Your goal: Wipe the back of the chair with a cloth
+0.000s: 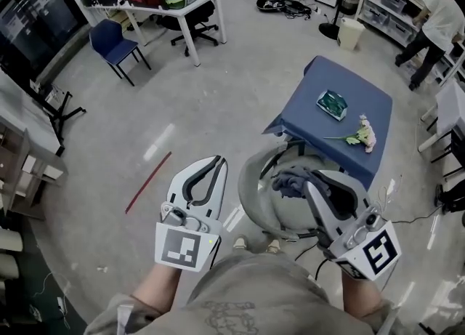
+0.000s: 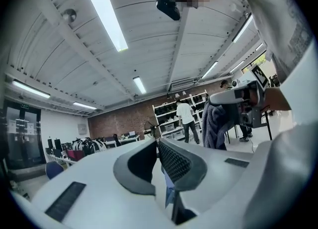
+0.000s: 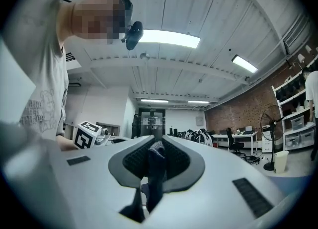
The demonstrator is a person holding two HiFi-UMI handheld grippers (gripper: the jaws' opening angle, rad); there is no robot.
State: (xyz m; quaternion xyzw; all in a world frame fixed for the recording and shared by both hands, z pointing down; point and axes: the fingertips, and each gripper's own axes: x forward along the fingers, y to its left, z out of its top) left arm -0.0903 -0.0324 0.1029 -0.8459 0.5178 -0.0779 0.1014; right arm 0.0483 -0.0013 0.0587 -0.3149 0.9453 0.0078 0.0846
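1. Grey polished concrete floor (image 1: 182,108) spreads through a workshop. A curved grey plastic chair (image 1: 249,190) stands just in front of the person holding the two tongs, its back rim facing up toward the head view.
2. Beyond the chair, touching or nearly touching its far side, stands a blue-topped square table (image 1: 363,97). On it lie a small green packet (image 1: 332,104) and a pale flower sprig (image 1: 361,135).
3. The right gripper (image 1: 309,178) hangs over the chair's right side, and its jaws pinch a dark blue-grey cloth (image 1: 288,182). The right gripper view shows the fabric clamped between the ribbed pads and trailing below them.
4. The bunched cloth sits above the chair's hollow, close to the back's inner face. Whether it touches the chair cannot be told.
5. The left gripper (image 1: 216,160) is just left of the chair, apart from it. Its jaws are pressed together with nothing between them.
6. A thin red strip (image 1: 148,182) lies on the floor well left of the chair.
7. Far beyond the chair, a person in a white shirt (image 1: 440,21) bends at the shelves.
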